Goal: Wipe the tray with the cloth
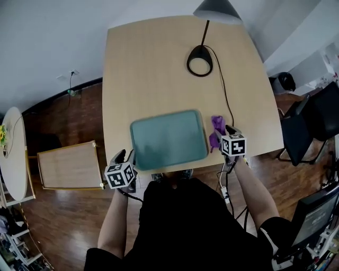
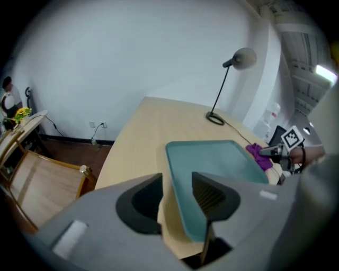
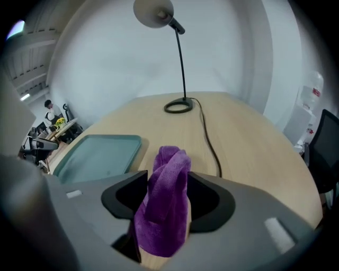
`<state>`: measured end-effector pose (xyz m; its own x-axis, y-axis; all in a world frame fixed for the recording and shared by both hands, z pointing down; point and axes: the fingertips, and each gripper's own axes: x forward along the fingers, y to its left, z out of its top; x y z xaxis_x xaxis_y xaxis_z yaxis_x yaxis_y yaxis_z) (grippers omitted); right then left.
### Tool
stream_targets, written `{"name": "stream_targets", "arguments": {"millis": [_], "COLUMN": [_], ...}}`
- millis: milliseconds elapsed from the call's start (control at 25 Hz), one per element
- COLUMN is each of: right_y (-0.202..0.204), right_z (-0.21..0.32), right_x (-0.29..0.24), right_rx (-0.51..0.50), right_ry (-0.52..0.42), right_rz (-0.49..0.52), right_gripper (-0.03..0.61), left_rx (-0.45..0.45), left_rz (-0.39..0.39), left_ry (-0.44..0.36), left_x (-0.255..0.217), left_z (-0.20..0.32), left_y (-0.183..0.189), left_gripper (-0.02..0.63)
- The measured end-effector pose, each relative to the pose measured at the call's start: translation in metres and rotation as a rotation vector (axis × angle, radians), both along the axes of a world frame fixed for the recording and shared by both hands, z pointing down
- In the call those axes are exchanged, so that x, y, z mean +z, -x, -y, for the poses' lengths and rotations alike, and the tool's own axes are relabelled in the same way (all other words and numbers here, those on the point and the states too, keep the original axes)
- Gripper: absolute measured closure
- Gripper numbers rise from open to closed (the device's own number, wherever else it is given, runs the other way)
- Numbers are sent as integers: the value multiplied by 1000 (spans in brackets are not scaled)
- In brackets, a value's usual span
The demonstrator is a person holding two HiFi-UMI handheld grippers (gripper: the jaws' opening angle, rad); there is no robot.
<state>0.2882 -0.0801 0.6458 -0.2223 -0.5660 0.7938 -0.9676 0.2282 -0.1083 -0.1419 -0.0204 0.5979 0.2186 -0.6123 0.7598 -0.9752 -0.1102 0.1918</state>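
Now L tongs (image 2: 176,180) gape astride smooth tray (image 2: 212,159) rim; R tongs (image 3: 168,177) gape astride plush purple cloth (image 3: 169,159).

even soft daylight, fisheye-warped edges

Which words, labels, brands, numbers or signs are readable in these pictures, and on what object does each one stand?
No text can be read anywhere.
The cube on the left gripper and the cube on the right gripper show only black-and-white square patterns, no letters.
The tray, cloth and lamp bear no visible print.
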Motion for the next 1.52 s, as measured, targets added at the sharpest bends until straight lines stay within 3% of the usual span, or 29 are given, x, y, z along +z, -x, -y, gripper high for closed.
{"name": "stream_targets", "arguments": {"millis": [200, 320, 480, 640, 720, 960, 1520], "right_y": [-4, -2, 19, 60, 78, 111, 349], "right_z": [-3, 0, 20, 37, 46, 57, 38], "right_x": [17, 11, -17, -24, -23, 2, -8], "right_rx": [-28, -36, -27, -72, -97, -126, -375], "right_ry": [41, 20, -76, -72, -68, 16, 74], "right_rz": [-76, -116, -67, -39, -46, -140, 34], "right_gripper": [461, 497, 502, 502, 501, 500, 499], "left_rx": [56, 90, 147, 231, 245, 209, 241], "left_rz": [8, -2, -11, 21, 40, -70, -106], "left_ry": [60, 79, 121, 140, 139, 175, 195], "left_x": [24, 33, 44, 50, 51, 53, 52], "left_z": [1, 0, -5, -10, -10, -10, -11], "left_y": [-3, -2, -7, -19, -21, -23, -28], "left_gripper": [420, 422, 448, 551, 549, 552, 546]}}
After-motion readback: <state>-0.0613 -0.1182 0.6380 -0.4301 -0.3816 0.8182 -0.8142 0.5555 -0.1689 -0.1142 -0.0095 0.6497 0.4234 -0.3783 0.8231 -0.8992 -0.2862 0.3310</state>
